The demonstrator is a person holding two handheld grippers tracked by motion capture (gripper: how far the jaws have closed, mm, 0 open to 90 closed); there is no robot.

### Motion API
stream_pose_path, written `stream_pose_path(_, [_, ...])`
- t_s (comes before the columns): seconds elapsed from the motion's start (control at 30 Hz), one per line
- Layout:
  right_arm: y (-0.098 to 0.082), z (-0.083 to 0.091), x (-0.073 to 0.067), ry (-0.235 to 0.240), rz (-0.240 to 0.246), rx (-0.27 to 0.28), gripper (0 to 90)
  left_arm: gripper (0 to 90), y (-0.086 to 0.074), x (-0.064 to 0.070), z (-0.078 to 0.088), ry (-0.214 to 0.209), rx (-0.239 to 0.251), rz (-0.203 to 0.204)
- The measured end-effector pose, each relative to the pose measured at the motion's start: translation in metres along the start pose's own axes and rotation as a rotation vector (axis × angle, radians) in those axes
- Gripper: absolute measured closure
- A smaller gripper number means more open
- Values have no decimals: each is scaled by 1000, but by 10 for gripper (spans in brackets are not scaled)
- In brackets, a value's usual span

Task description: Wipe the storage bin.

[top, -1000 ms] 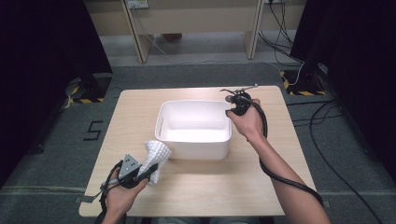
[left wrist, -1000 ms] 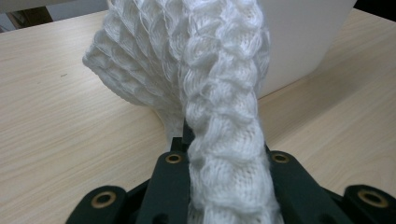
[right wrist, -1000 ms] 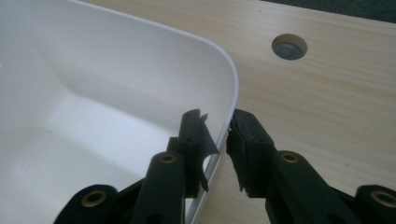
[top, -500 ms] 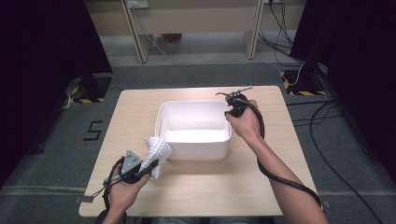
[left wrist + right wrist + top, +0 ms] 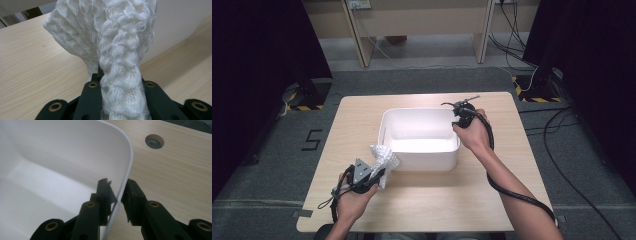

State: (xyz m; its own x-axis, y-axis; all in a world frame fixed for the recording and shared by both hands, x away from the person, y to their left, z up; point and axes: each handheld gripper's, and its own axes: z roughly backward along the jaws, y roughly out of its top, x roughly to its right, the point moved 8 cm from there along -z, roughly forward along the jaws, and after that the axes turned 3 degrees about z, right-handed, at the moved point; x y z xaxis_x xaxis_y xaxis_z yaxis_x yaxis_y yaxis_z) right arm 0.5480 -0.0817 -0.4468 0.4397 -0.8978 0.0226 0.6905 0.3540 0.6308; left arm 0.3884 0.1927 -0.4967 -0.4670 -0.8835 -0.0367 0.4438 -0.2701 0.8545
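Note:
A white knitted cloth stands bunched at the near left corner of the white plastic bin. My left gripper is shut on the cloth's lower end. In the left gripper view the cloth rises from between the black jaws of the left gripper, with the bin wall just behind. My right gripper sits at the bin's far right corner. In the right gripper view the right gripper straddles the bin's thin wall, pads against both sides. Its jaws have just been opening slightly with the wall between them.
The bin stands at the middle of a light wooden table, and nothing shows inside it. A round cable hole lies in the tabletop beyond the bin's corner. Dark floor with cables surrounds the table.

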Motion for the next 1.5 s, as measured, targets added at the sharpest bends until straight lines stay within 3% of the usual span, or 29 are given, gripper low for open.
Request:
stream_pose_path(0.2, [0, 1, 0, 6, 0, -8, 743, 777, -3, 1, -3, 6, -15, -7])
stream_pose_path(0.33, [4, 9, 1, 42, -54, 28, 676, 773, -6, 0, 6, -7, -3, 17])
stream_pose_path(0.47, [6, 16, 2, 39, -46, 43, 665, 774, -10, -7, 17, 31, 8, 33])
stream_pose_path(0.5, [5, 18, 1, 41, -40, 53, 676, 774, -12, -13, 23, 77, 6, 46])
stream_pose_path(0.57, [5, 19, 0, 38, -31, 64, 702, 775, -15, -18, 26, 116, -13, 42])
stream_pose_path(0.6, [4, 20, -1, 32, -21, 64, 702, 775, -15, -18, 26, 116, -13, 42])
stream_pose_path(0.67, [3, 19, 0, 18, -3, 51, 746, 775, -18, -20, 24, 145, -41, 6])
stream_pose_path(0.93, [1, 18, -3, -6, 20, 39, 772, 775, -9, 4, 11, 89, -48, -48])
stream_pose_path(1.5, [-1, 18, -4, -22, 47, 37, 780, 775, 0, 9, -5, 89, -81, -82])
